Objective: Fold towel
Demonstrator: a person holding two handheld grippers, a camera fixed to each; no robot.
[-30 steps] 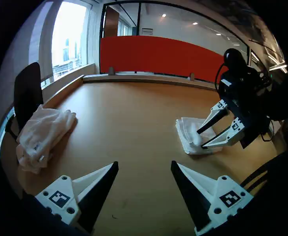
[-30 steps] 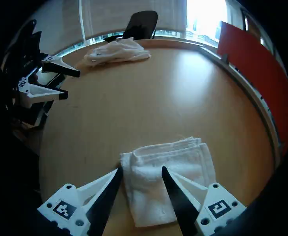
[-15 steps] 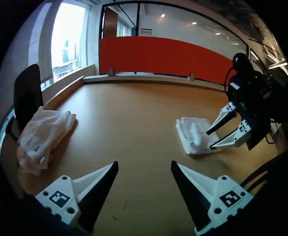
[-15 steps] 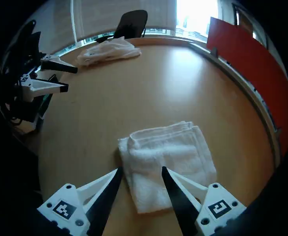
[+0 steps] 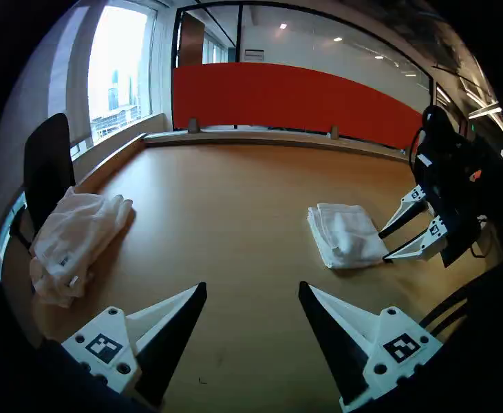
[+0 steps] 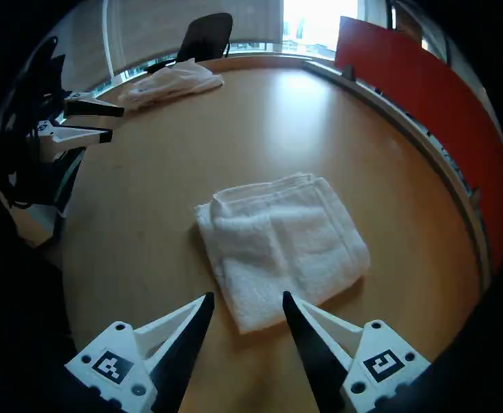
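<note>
A white towel [image 6: 283,237] lies folded into a thick square on the wooden table [image 6: 265,131]; in the left gripper view the same folded towel [image 5: 345,234] sits at mid right. My right gripper [image 6: 248,303] is open just short of the towel's near edge, touching nothing; the left gripper view shows that gripper [image 5: 399,242] beside the towel's right side. My left gripper [image 5: 252,294] is open over bare wood near the table's front, and it appears at far left in the right gripper view as the left gripper [image 6: 109,122].
A heap of unfolded white towels [image 5: 76,237] lies at the table's left edge, seen also as the heap [image 6: 172,81] far off. A black chair [image 5: 45,165] stands behind it. A red partition [image 5: 285,96] runs along the table's far edge.
My right gripper has drawn back off the folded towel, which had lain between its fingers and now rests free in front of them. The left gripper has stayed put.
</note>
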